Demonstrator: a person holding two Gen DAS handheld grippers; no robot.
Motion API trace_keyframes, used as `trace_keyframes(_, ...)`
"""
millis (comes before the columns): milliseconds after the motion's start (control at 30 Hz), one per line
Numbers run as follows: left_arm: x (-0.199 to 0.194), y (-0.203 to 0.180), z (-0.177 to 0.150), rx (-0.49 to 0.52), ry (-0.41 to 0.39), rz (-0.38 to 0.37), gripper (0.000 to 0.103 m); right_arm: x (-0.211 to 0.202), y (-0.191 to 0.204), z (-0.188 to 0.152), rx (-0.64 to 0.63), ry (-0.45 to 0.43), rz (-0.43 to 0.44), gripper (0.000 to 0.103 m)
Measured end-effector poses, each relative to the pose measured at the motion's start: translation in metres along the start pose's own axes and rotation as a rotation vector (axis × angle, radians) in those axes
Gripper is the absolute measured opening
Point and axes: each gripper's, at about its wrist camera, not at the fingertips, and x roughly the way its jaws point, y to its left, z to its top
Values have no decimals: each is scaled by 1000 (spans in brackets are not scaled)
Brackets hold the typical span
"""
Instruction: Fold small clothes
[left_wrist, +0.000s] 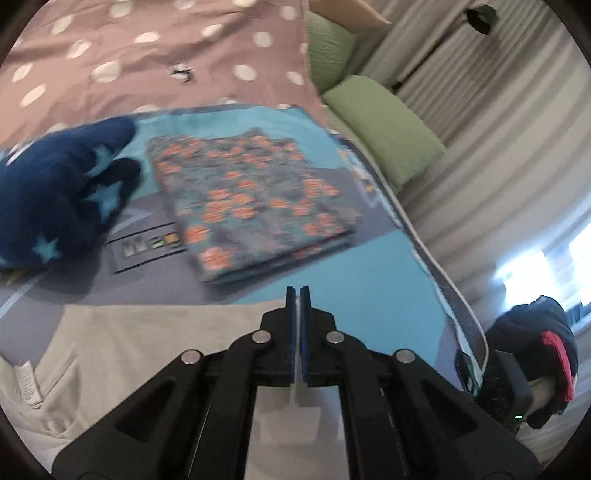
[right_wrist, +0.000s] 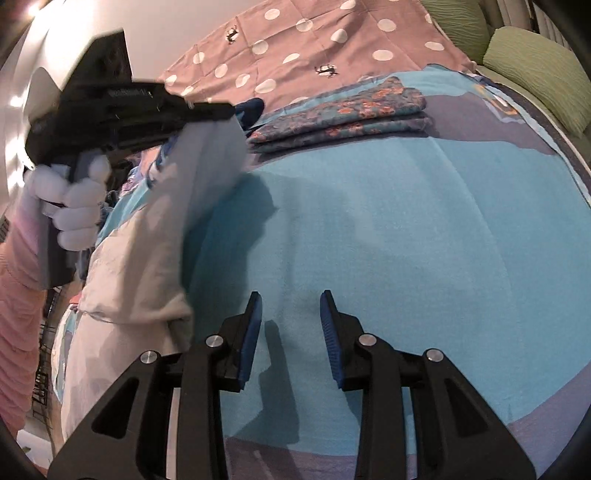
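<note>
Left fingers (left_wrist: 298, 295) pinch the beige garment (right_wrist: 147, 236) up off the blue sheet (right_wrist: 406, 229), right fingers (right_wrist: 258, 314) wide and empty; grab the hanging corner, then spread flat before folding.

Home bedroom, w/ a made-up bed (right_wrist: 406, 229) under a blue & grey printed sheet. Mauve polka-dot duvet (left_wrist: 147, 55) lies at the far end, green pillows (left_wrist: 384, 125) along the side next to pleated curtains (left_wrist: 498, 129), daylight coming thru a window (left_wrist: 546, 273). Household laundry on the bed: folded floral garment (left_wrist: 255, 206), navy star-print piece (left_wrist: 62, 192), beige garment (left_wrist: 129, 350)
</note>
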Motion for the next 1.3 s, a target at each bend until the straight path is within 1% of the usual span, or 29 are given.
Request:
trace_keyframes(133, 9, 19, -9, -28, 9, 8, 2, 1, 18, -6, -61, 13, 37, 33)
trace_keyframes(233, 14, 17, -12, -18, 13, 13, 2, 7, 30, -7, -117, 30, 31, 33)
trace_keyframes(333, 10, 18, -13, -27, 4, 2, 2, 16, 39, -4, -150, 48, 40, 34)
trace_keyframes(400, 9, 18, -12, -31, 2, 2, 2, 21, 47, -2, -179, 66, 30, 34)
trace_keyframes(500, 5, 15, -13, -16, 1, 6, 2, 10, 59, -10, -267, 59, 17, 35)
trace_keyframes(567, 5, 13, -14, -6, 3, 16, 2, 4, 63, -13, -300, 51, 21, 37)
trace_keyframes(600, 5, 13, -13, -7, 3, 19, 2, 4, 64, -12, -304, 39, 27, 41)
trace_keyframes(667, 8, 13, -13, -19, 7, 21, 2, 8, 64, -7, -278, 32, 42, 41)
trace_keyframes(767, 9, 9, -14, -7, 8, 22, 2, 6, 64, -7, -281, 18, 51, 41)
trace_keyframes(833, 10, 6, -13, 3, 8, 27, 2, 7, 67, -4, -267, -14, 22, 41)
trace_keyframes(867, 11, 7, -12, -5, 7, 30, 2, 10, 67, -2, -252, -26, 14, 37)
trace_keyframes(900, 12, 7, -11, -21, 3, 30, 2, 15, 67, 0, -232, -17, 0, 3)
trace_keyframes(933, 13, 7, -10, -31, -2, 25, 2, 16, 67, 0, -218, -13, -46, 1)
trace_keyframes(967, 12, 5, -9, -37, -9, 11, 2, 11, 66, -1, -200, -35, -106, 1)
trace_keyframes(1000, 12, 3, -9, -35, -16, 1, 2, 0, 60, -2, -158, -52, -117, 1)
trace_keyframes(1067, 14, -5, -8, -34, -30, -23, 2, -14, 47, -3, -74, -48, -129, 1)
trace_keyframes(1100, 18, -9, -8, -35, -29, -28, 2, -16, 39, -6, -39, -32, -139, 1)
trace_keyframes(1133, 30, -15, -11, -22, -19, -7, 3, -12, 34, -11, -19, -5, -149, 2)
trace_keyframes(1167, 46, -23, -17, 10, 11, 35, 3, -2, 30, -17, -2, 34, -162, 2)
trace_keyframes(1200, 57, -27, -22, 36, 30, 73, 9, 5, 28, -22, 6, 62, -171, 3)
trace_keyframes(1233, 71, -33, -29, 73, 54, 116, 12, 6, 28, -28, -6, 53, -176, 3)
trace_keyframes(1267, 77, -37, -36, 102, 64, 136, 13, 4, 30, -30, -20, 44, -175, 3)
trace_keyframes(1300, 77, -38, -40, 117, 52, 141, 17, -2, 32, -31, -26, 46, -169, 10)
